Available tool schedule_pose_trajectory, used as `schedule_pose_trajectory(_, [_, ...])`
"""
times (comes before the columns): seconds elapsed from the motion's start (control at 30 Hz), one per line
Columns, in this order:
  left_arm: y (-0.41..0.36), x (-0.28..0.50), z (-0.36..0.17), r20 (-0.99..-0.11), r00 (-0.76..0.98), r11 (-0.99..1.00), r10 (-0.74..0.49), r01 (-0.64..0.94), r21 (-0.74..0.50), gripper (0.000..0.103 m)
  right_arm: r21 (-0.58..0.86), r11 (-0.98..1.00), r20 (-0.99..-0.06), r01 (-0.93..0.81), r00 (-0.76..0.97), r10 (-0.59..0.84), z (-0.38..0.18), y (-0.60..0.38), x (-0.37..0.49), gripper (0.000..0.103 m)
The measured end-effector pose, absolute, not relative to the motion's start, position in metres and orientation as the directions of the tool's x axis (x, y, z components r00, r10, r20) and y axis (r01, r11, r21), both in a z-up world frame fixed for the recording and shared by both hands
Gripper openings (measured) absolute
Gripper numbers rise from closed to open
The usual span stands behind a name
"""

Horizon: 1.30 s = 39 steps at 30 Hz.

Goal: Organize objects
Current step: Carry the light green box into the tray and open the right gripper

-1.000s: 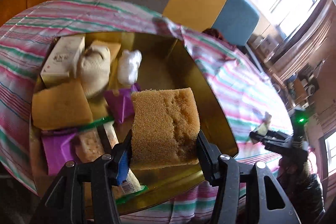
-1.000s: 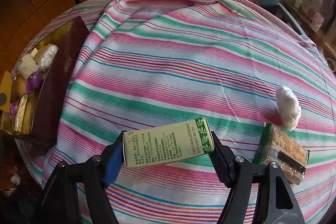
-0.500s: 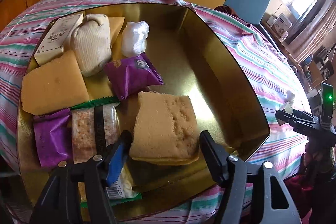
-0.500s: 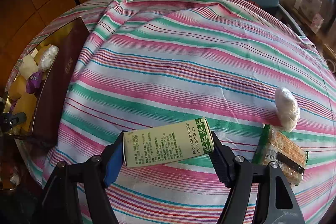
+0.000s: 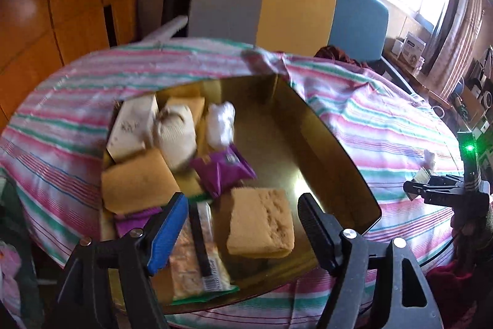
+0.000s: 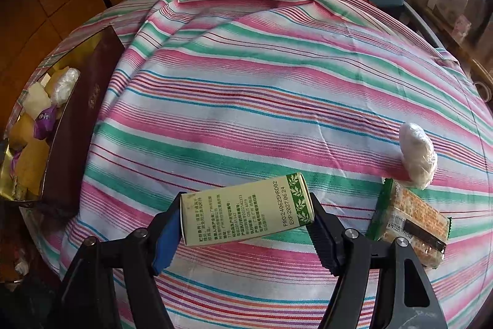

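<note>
Striped pink, green and white cloth (image 6: 277, 88) covers the counter; a grey, yellow and blue chair back (image 5: 277, 5) stands behind it. Gold tray (image 5: 339, 156), dark brown outside, sits at the counter's left end. Contents: yellow sponge (image 5: 260, 222) lying flat near the front, second sponge (image 5: 135, 184), white box (image 5: 132, 125), cream pouch (image 5: 177, 136), white wrapped lump (image 5: 220, 125), purple packet (image 5: 223, 170), cracker pack (image 5: 197, 255). Left tongs (image 5: 243, 224) have just been opening; they stand wide, clear of the sponge below. Right tongs (image 6: 246, 215) clamp a pale green box (image 6: 246, 215) by its ends above the cloth; print reads "EXP:2027 06 24". Cracker pack (image 6: 409, 221) and white bundle (image 6: 417, 154) lie to the right.
</note>
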<state>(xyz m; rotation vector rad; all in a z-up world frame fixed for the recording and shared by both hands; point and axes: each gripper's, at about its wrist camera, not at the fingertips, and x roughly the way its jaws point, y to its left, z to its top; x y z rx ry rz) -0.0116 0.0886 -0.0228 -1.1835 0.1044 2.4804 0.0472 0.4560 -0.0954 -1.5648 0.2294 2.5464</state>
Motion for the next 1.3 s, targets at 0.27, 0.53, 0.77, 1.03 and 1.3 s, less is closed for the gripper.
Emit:
schedule_pose_trajectory(0.27, [0.078, -0.011, -0.011, -0.729, -0.612, -0.926, 0.306, -0.369, -0.080, 0.075, 0.117, -0.972, -0.857, -0.205, -0.515, 0.006, -0.065, 0.436, 0.043, 0.074])
schedule_pose_trajectory(0.53, [0.061, -0.012, -0.013, -0.727, -0.617, -0.934, 0.301, -0.343, -0.097, 0.075, 0.147, -0.989, -0.791, -0.020, -0.603, -0.105, -0.014, 0.348, 0.009, 0.074])
schedule_pose_trajectory(0.77, [0.042, -0.017, -0.021, -0.734, -0.613, -0.944, 0.292, -0.306, -0.120, 0.075, 0.150, -0.981, -0.784, 0.123, -0.589, -0.194, -0.008, 0.273, -0.026, 0.074])
schedule_pose_trajectory(1.03, [0.017, -0.024, -0.031, -0.745, -0.609, -0.959, 0.272, -0.238, -0.155, 0.075, 0.097, -0.983, -0.848, 0.159, -0.504, -0.165, -0.048, 0.225, -0.070, 0.074])
schedule_pose_trajectory(1.3, [0.007, -0.026, -0.033, -0.744, -0.612, -0.961, 0.269, -0.224, -0.163, 0.076, 0.162, -0.961, -0.873, 0.224, -0.421, -0.246, -0.083, 0.192, -0.088, 0.080])
